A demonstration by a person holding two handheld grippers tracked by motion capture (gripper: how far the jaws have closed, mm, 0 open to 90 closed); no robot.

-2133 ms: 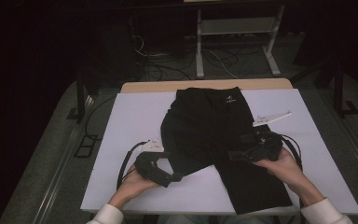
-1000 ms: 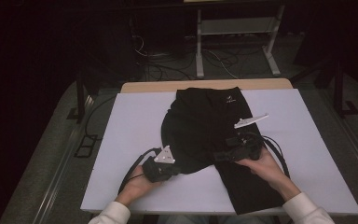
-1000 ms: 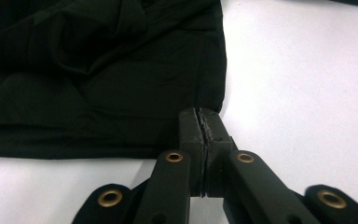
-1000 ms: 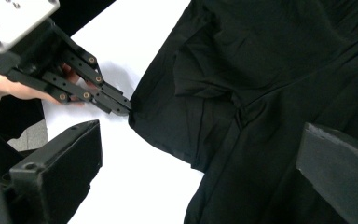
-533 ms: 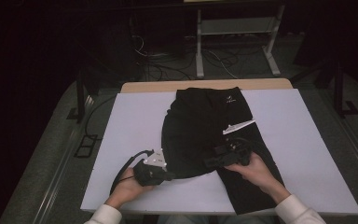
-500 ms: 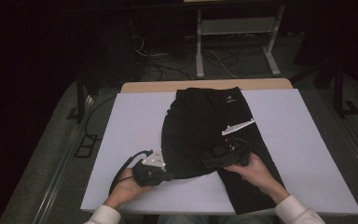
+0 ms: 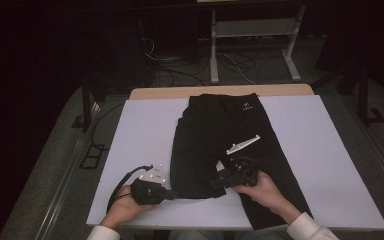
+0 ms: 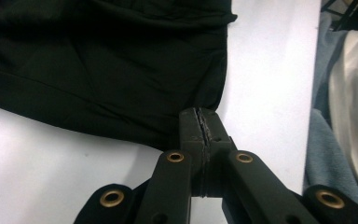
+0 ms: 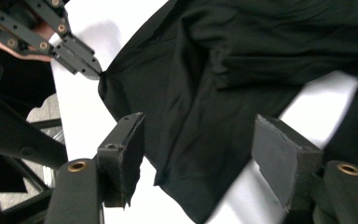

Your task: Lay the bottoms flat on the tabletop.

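Trousers (image 7: pixel 225 145) are lying black on the white table (image 7: pixel 320 150), one leg already folded over, waistband at the far edge. I am working their near hem from both sides. Over the last two seconds my right gripper (image 7: pixel 219 180) has been sliding left from the right leg toward the folded leg's hem, while my left gripper (image 7: pixel 172 194) has been holding at the near left corner. That is bringing both tools onto one hem, so I judge the next fold is about to start. My left gripper is pinching the hem corner (image 8: pixel 209 105), jaws pressed together on the cloth. My right gripper (image 9: pixel 198 161) is gaping wide, its pads (image 9: pixel 123 154) hovering just over the fabric and gripping nothing.
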